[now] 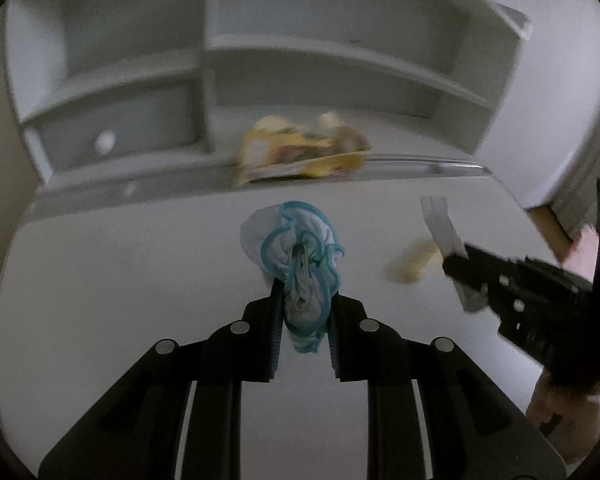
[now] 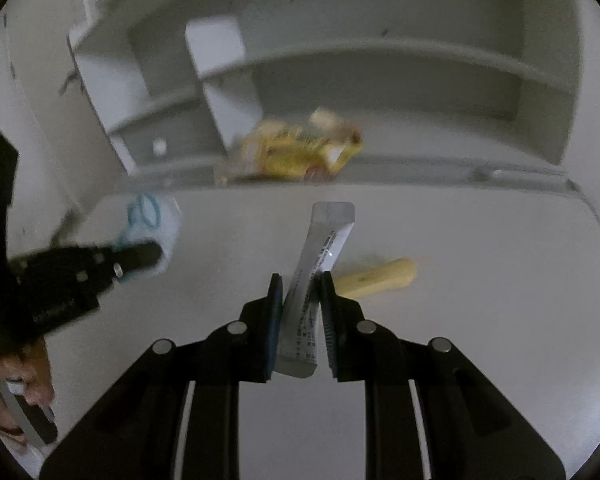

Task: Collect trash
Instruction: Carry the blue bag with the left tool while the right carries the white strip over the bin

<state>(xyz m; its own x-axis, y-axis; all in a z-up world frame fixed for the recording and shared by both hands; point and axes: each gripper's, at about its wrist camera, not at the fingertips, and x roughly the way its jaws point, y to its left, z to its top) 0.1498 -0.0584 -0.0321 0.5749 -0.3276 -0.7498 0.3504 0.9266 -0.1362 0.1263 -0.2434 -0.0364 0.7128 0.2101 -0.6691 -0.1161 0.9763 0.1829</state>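
Observation:
My left gripper [image 1: 303,292] is shut on a crumpled white cloth with blue trim [image 1: 296,248] and holds it above the white desk [image 1: 140,280]. My right gripper [image 2: 302,284] is shut on a long silver sachet [image 2: 320,264], which sticks up and forward between the pads. A pale yellow stick-shaped piece [image 2: 380,276] lies on the desk just right of the right gripper; it also shows in the left wrist view [image 1: 414,264]. A crumpled yellow wrapper [image 1: 300,152] lies at the back of the desk, also in the right wrist view [image 2: 296,152].
A white shelf unit [image 1: 220,60] with open compartments stands at the back of the desk. A small white knob [image 1: 105,142] sits in its lower left compartment. The desk's right edge [image 1: 540,232] borders a wooden floor.

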